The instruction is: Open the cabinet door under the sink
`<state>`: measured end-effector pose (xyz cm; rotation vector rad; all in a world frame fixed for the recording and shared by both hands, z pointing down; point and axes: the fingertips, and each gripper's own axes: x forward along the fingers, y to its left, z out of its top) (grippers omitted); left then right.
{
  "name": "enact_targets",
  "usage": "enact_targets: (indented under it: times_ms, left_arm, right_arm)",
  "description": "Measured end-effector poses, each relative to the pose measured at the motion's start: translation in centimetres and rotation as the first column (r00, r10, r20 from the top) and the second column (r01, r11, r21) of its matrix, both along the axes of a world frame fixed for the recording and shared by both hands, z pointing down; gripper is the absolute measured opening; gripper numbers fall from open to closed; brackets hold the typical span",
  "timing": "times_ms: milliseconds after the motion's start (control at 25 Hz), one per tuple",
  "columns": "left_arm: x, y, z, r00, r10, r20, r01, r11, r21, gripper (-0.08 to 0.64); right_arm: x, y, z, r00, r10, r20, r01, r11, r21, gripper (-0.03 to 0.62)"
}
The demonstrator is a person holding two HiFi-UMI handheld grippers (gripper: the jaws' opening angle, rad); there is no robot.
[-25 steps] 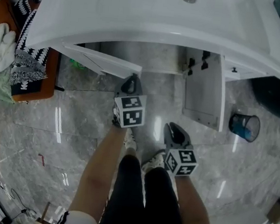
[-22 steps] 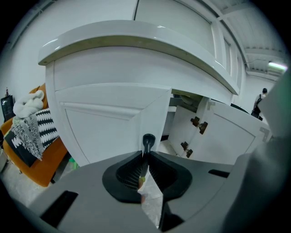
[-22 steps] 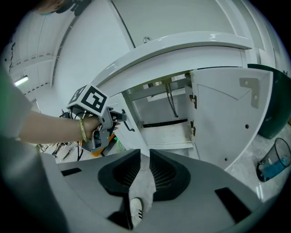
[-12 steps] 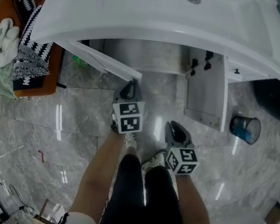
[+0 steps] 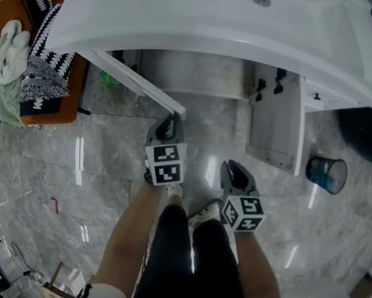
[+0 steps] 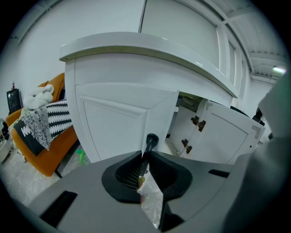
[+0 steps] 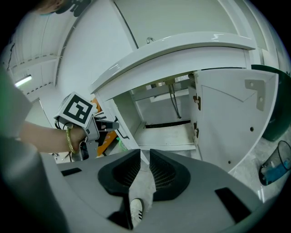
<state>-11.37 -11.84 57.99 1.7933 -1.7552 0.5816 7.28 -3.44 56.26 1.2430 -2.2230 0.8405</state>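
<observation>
Presently, the left claw (image 6: 144, 155) is clenched only thinly on the left door (image 6: 116, 120) by its black knob (image 6: 152, 138), so an off-line pull could slip it free, while the right claw (image 7: 144, 159) hangs released and empty.

Bright, even indoor light; the white sink (image 5: 187, 13) nearly washes out, and glare streaks the glossy floor (image 5: 79, 160). Both gripper views bulge, with black corners.
</observation>
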Motion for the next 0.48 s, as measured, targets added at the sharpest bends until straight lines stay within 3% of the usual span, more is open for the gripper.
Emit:
enact_targets:
  times_ms: [280,480]
  left_arm:
    - [-0.4,1.7,0.0,0.997,-0.047,-0.068,0.047,0.999,0.006,0.043]
    - [-0.5,1.4,-0.2,0.999,-0.036,-0.009,0.036,0.999,0.014,0.043]
  right_arm:
    - [0.2,0.4,-0.1,1.000,-0.004,-0.003,0.004,1.000,0.005,0.072]
    - [0.2,0.8,-0.3,1.000,0.000,-0.003,0.000,1.000,0.001,0.072]
